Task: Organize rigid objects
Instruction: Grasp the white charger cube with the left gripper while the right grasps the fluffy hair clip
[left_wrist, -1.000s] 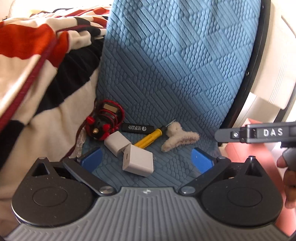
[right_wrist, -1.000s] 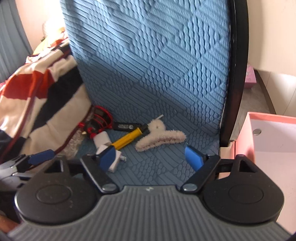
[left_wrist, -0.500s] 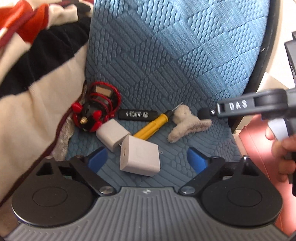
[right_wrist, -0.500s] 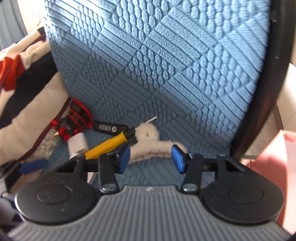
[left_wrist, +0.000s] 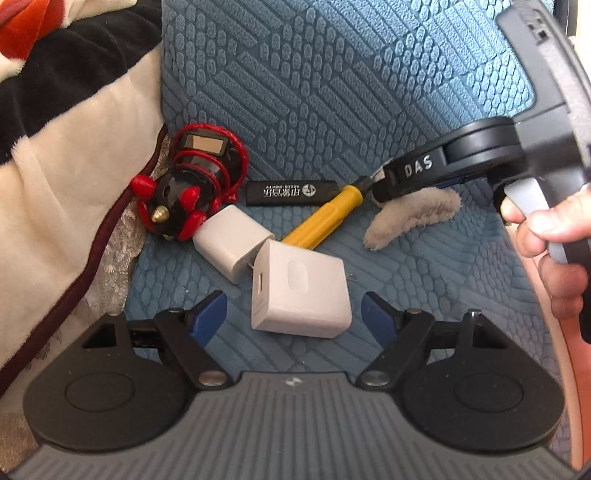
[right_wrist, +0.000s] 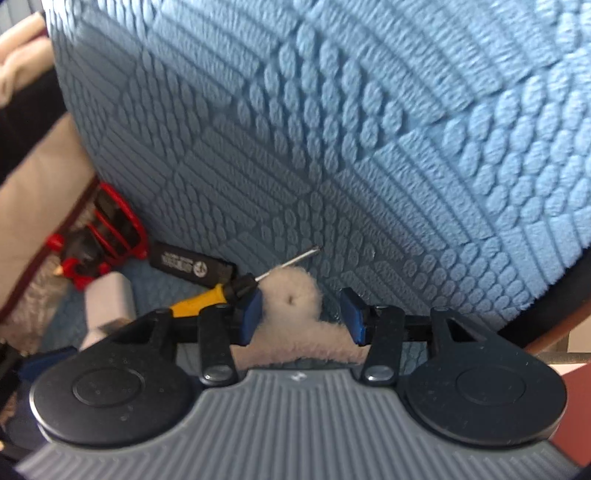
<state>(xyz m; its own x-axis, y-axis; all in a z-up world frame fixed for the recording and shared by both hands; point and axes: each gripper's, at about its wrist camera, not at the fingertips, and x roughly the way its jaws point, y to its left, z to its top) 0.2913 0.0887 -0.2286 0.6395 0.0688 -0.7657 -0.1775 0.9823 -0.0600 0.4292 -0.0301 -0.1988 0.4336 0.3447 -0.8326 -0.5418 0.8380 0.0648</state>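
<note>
Your right gripper (right_wrist: 301, 314) straddles the fuzzy hair claw (right_wrist: 291, 299), jaws narrowed around its rounded hinge end; the left pad looks to be touching the pile, the right pad seems to have a small gap, so I'd call it closing, not yet clamped, though the fur hides the contact line. That grip point makes sense: the hinge knob is the one compact, stiff spot, while the long plush jaws would squash and slip. Your left gripper (left_wrist: 293, 314) is wide open and holds nothing, hovering low with the large white charger (left_wrist: 299, 291) between its blue pads (left_wrist: 208, 314), presumably staged for the next pick. The charger is a smooth glossy block, rounded edges, USB port facing left; flat sides should take a parallel pinch well. A smaller white charger (left_wrist: 231, 242) leans against it, so expect a nudge. Behind: a yellow-handled screwdriver (left_wrist: 321, 221) with a thin steel shaft running under the claw, a matte black stick (left_wrist: 291, 192) with printed text, and a black-and-red gadget (left_wrist: 188, 192) with loops and knobs, awkward to grab. Everything sits on the blue embossed cushion (left_wrist: 332, 92), a soft, textured surface that lets parts tilt. A plush striped blanket (left_wrist: 55, 166) borders the pile on the left.
</note>
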